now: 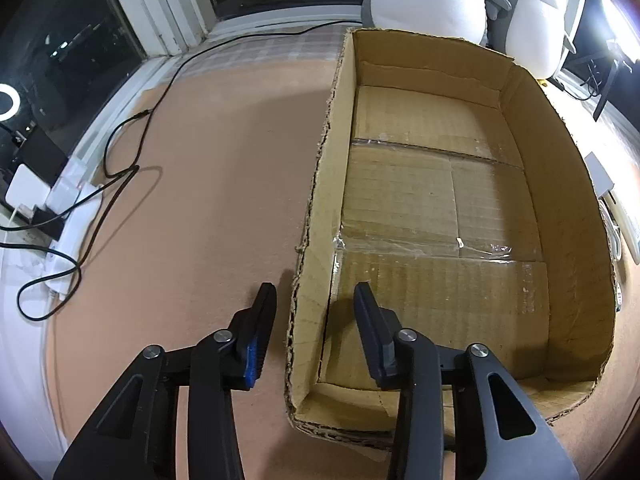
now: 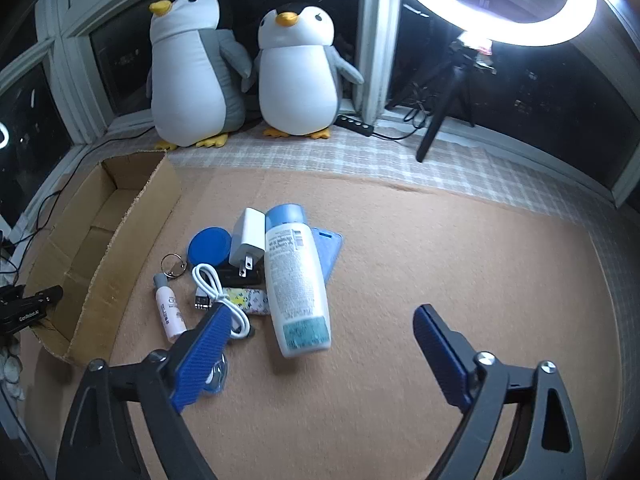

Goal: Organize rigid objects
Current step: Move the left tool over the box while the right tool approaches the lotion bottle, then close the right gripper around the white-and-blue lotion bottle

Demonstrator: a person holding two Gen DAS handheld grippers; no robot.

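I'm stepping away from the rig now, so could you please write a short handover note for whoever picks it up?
Left gripper: jaws closed in, straddling the left wall of the cardboard box; whether they pinch it, I cannot tell.
Right gripper: jaws open, holding nothing, above the pile.
Things: white bottle, charger, blue lid, key ring, pink tube and white cable lie together on the mat, right of the box.
Done: nothing; the box is empty.
Left: move every item into the box.
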